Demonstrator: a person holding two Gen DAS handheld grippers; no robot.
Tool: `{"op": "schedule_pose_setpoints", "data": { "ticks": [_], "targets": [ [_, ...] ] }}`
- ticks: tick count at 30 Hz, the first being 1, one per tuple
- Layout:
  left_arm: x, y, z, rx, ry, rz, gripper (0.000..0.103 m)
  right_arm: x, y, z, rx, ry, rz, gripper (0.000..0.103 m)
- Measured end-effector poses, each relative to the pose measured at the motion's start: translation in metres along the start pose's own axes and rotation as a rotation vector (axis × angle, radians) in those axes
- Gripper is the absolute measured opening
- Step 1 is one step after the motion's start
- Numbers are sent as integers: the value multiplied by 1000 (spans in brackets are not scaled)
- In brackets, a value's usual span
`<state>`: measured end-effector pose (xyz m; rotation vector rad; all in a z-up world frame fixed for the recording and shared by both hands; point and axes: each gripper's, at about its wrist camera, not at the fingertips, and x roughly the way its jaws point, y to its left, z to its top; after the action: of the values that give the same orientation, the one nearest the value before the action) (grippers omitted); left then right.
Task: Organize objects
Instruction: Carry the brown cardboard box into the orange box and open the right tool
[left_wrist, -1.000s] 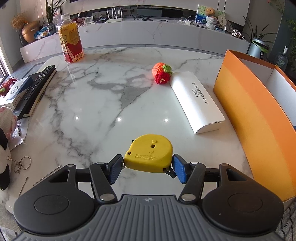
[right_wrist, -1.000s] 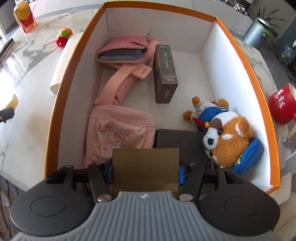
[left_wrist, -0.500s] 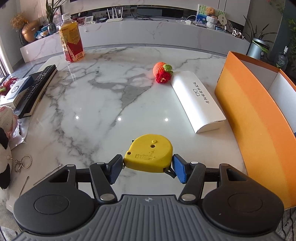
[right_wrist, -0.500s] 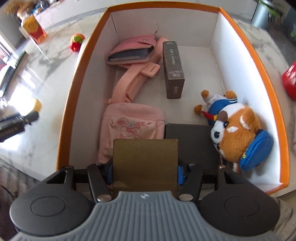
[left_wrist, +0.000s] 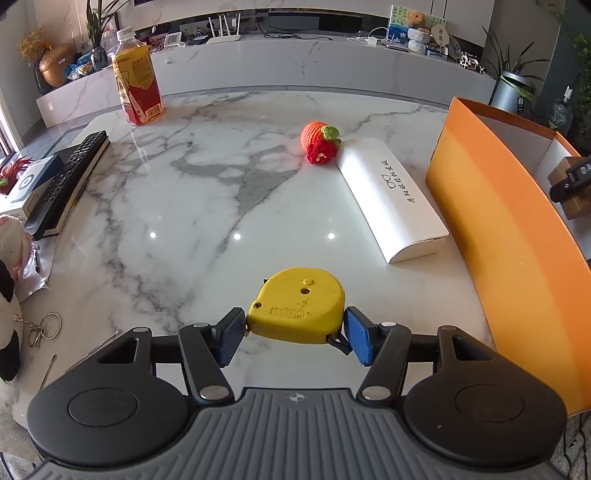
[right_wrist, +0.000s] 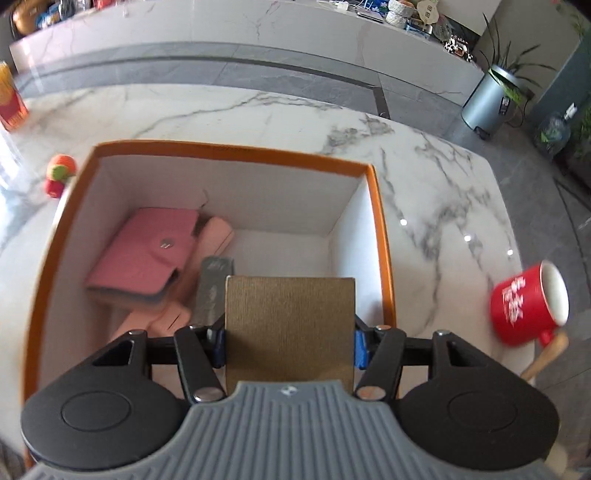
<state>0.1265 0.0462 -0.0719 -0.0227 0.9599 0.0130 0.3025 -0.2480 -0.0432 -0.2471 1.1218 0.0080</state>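
Yellow plastic, the tape measure (left_wrist: 297, 306), is pinched between the blue pads of the left gripper (left_wrist: 295, 334) over the marble table (left_wrist: 184, 206), with the orange box (left_wrist: 517, 236) just beside it to the right. A brown textured box (right_wrist: 290, 328) is clamped across its width in the right gripper (right_wrist: 290, 341), above the orange box's open interior, where a pink wallet (right_wrist: 142, 253) and a dark slim carton (right_wrist: 212, 291) already lie. If released from this height, the brown box could be tipped against the carton or land on the rim, and the tape measure's rounded shell could be squeezed out of the pads
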Motion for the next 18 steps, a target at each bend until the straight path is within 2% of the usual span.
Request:
{"op": "schedule_pose_setpoints", "data": {
  "ticks": [3,6,11,15,17,18],
  "targets": [
    [1,0,0,-3,2,3,69,28,6,16,-10,22,-26,61],
    [3,0,1,-1,10,6,69,41,25,24,-96,3,-100,61],
    [5,-5,2,12,19,13,69,52,29,31,-73,9,-99,61],
    [7,-10,2,29,28,31,69,53,33,30,-97,-8,-105,67],
    [7,-11,2,30,31,31,69,49,36,28,-110,-19,-98,73],
    [6,-12,3,32,30,33,69,48,38,27,-125,-27,-122,77]
  ]
}}
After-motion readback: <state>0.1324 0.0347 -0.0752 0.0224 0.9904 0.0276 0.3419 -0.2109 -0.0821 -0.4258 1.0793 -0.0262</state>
